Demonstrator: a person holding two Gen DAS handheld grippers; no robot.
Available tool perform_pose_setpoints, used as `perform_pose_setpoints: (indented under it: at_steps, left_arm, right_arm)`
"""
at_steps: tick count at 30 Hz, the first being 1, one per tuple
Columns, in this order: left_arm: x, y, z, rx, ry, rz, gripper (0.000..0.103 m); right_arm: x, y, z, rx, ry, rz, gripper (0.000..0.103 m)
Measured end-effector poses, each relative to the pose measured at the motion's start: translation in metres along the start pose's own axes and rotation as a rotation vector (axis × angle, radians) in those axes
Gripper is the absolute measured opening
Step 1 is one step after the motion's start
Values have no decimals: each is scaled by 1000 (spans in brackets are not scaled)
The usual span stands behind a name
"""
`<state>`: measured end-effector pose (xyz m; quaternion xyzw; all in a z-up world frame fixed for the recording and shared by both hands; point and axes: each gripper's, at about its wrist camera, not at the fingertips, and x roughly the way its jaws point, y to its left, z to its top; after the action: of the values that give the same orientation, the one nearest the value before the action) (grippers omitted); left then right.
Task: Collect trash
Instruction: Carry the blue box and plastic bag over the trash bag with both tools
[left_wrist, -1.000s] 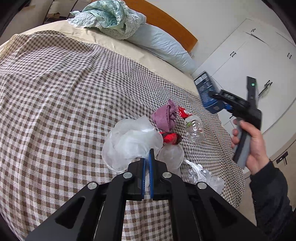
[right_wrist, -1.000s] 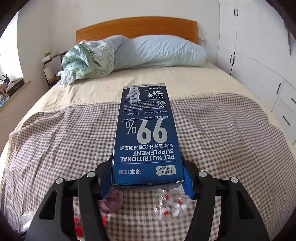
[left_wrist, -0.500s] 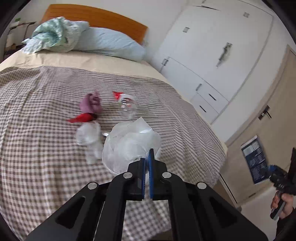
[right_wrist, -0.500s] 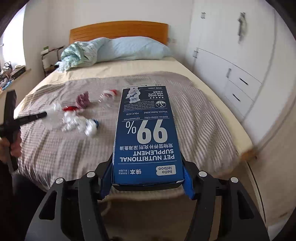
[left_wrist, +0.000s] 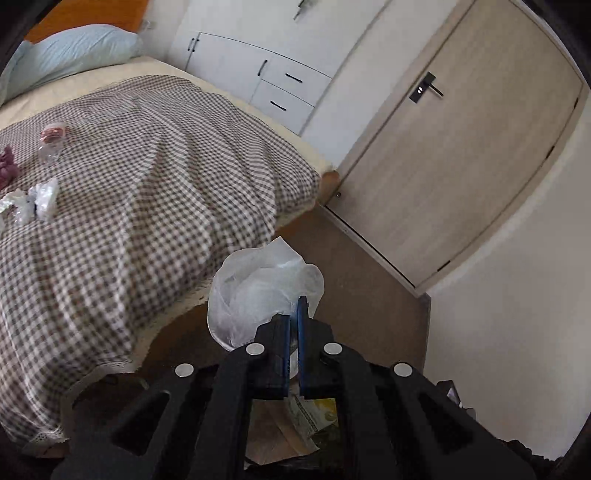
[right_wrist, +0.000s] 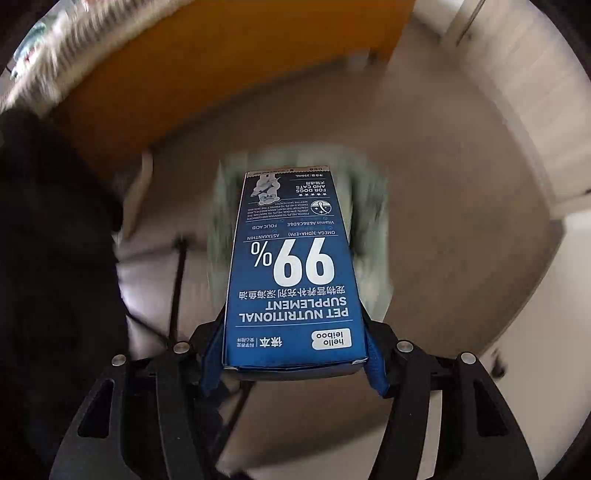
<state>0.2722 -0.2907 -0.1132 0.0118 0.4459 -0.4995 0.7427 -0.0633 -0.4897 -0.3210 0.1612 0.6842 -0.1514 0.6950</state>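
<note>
Left gripper (left_wrist: 291, 332) pinches crumpled clear plastic bag (left_wrist: 258, 291) past bed (left_wrist: 147, 206) edge, over floor. Right gripper (right_wrist: 291, 354) clamps blue supplement box (right_wrist: 291, 280), pointing down (background blurred). Advice: centre each over bin before letting go; bottle (left_wrist: 51, 142) and wrappers (left_wrist: 35, 199) remain on bed.

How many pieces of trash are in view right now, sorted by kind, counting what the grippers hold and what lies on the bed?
Clear plastic bag, held in the left gripper: 1
Blue box, held in the right gripper: 1
Crushed bottle on the bed: 1
Crumpled white plastic: 1 cluster
Purple wad: 1
Total: 5
</note>
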Motion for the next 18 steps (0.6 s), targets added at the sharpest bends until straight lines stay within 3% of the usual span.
perform_pose_setpoints:
  at_steps: [4, 7, 10, 13, 18]
  left_arm:
    - [30, -34, -9, 62, 74, -18, 0]
    - [55, -51, -18, 101, 144, -8, 0]
    - [75, -64, -24, 130, 202, 4, 0]
    - [82, -76, -30, 162, 227, 18, 0]
    - [102, -93, -35, 191, 284, 8, 0]
  right_arm:
    - [44, 6, -26, -33, 152, 64, 60]
    - [71, 9, -22, -12, 191, 76, 61]
    - [105, 2, -7, 95, 209, 120, 61]
    - [107, -5, -3, 164, 144, 176, 63]
    - [76, -28, -24, 250, -42, 198, 68]
